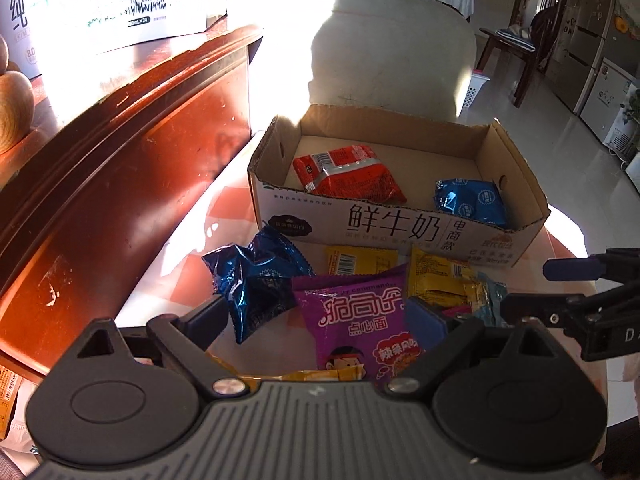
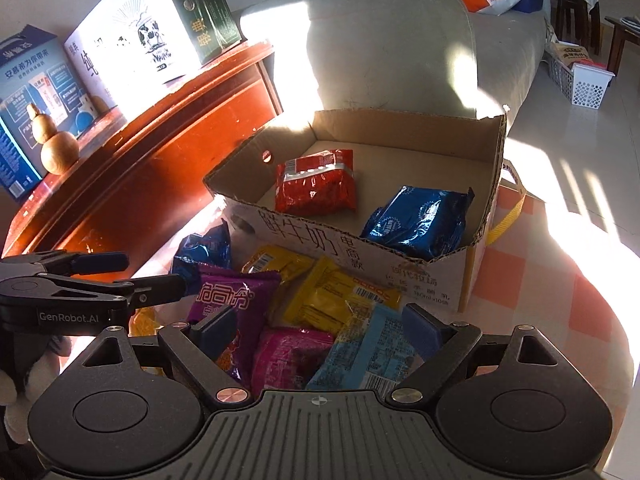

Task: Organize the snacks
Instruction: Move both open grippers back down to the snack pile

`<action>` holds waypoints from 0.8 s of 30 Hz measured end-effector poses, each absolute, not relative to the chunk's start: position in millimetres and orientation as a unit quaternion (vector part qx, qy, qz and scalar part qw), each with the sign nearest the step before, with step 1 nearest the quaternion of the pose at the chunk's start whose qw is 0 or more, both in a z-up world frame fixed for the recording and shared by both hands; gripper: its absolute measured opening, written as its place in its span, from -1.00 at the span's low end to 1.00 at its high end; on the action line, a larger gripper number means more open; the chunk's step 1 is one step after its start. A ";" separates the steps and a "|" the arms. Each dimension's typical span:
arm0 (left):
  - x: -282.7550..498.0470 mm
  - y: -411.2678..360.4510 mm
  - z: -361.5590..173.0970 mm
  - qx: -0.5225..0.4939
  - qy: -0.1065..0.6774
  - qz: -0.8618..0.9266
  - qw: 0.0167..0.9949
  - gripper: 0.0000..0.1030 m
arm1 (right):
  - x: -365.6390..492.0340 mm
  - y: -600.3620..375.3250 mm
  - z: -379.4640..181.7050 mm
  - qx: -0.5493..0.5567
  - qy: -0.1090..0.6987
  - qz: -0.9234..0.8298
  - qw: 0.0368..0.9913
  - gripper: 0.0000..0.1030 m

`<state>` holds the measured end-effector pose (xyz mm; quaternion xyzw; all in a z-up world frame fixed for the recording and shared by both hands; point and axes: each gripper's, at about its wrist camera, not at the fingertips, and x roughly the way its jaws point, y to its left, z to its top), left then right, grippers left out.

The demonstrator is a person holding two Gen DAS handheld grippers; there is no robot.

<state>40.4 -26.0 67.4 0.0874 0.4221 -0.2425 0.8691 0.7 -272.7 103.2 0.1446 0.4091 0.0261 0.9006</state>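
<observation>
Purple packet (image 1: 352,320) lies lengthwise between the spread left gripper (image 1: 320,316), nearer it than the spread, empty right gripper (image 2: 320,328).

We see only the upper part of the purple snack packet (image 1: 360,320) in the left wrist view; its lower end is hidden behind the claw's own housing. The two yellow packets (image 1: 362,261) are partly covered by the purple one, and their small print is too fine to read. In the right wrist view, the pink packet (image 2: 290,354) and the light blue packet (image 2: 366,350) run under the housing, their ends out of sight. The milk carton (image 1: 116,0) on the wooden cabinet (image 1: 120,184) is cut off by the frame's top edge.
</observation>
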 end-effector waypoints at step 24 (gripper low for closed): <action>6.4 0.2 26.7 0.157 0.461 -0.270 0.831 0.83 | -49.2 -218.9 61.7 -0.018 0.485 0.176 0.856 0.76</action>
